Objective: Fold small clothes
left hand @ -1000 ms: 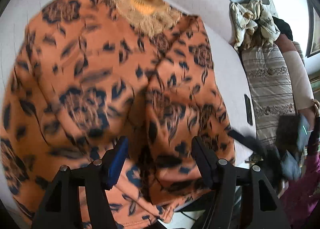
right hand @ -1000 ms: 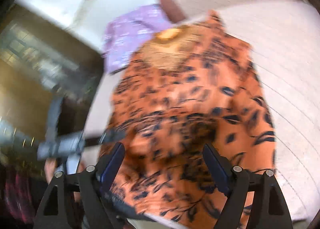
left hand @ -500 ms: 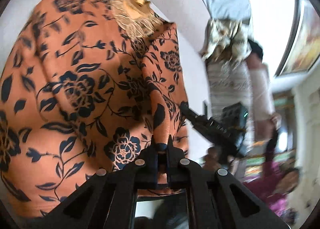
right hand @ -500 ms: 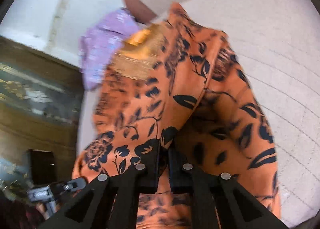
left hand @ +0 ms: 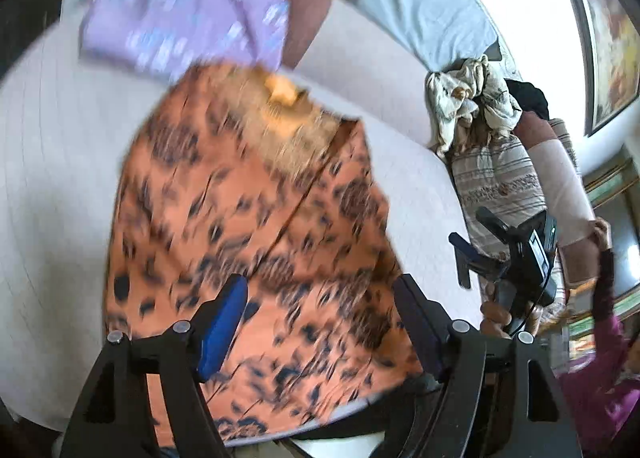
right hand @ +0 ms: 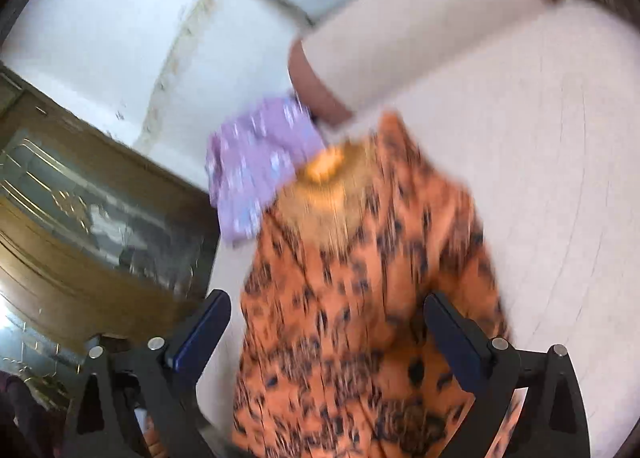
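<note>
Both jaws are opening, nothing held: left gripper (left hand: 316, 322) & right gripper (right hand: 326, 334) hover over the near end of the orange top (left hand: 256, 242). Grab corners evenly w/ both, fold far.

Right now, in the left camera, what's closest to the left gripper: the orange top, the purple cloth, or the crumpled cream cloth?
1. Orange top, right below the opening left gripper.
2. Crumpled cream cloth, upper right.
3. Purple cloth, top left, behind the orange top.
</note>
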Demonstrator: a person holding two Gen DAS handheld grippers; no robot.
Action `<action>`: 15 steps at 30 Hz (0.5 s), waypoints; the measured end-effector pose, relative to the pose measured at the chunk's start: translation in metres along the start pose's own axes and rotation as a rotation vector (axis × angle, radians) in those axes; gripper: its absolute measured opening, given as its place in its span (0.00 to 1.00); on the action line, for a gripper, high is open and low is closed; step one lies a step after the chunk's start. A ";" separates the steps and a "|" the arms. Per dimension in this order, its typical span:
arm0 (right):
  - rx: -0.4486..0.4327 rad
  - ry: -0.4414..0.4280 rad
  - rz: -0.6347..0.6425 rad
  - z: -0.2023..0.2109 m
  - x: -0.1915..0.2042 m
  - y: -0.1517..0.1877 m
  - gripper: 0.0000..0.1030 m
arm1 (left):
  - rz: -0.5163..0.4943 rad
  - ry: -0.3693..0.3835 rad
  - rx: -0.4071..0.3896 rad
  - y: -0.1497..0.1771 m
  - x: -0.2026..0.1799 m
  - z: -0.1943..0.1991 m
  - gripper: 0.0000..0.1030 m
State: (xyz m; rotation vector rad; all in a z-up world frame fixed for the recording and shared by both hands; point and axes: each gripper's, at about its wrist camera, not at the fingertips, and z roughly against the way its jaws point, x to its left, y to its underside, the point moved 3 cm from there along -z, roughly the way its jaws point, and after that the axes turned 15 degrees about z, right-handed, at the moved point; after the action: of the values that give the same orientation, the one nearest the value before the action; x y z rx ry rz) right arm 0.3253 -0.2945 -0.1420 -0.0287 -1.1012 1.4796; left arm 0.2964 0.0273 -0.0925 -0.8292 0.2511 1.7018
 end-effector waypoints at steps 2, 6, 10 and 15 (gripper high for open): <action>-0.013 0.061 -0.009 -0.007 -0.006 -0.032 0.96 | -0.092 -0.036 -0.089 -0.017 -0.042 -0.001 0.74; -0.015 0.122 -0.139 -0.038 -0.051 -0.064 0.94 | -0.181 -0.035 -0.085 -0.045 -0.100 -0.036 0.75; 0.047 0.039 -0.277 -0.078 -0.102 -0.045 0.73 | -0.164 -0.106 -0.018 -0.087 -0.126 -0.114 0.75; 0.143 -0.025 -0.438 -0.121 -0.146 -0.014 0.58 | -0.069 -0.116 0.103 -0.128 -0.125 -0.215 0.74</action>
State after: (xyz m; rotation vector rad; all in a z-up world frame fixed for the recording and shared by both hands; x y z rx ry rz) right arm 0.4471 -0.3394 -0.2810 0.3138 -0.9458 1.1599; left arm 0.5080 -0.1499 -0.1359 -0.6542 0.2259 1.6515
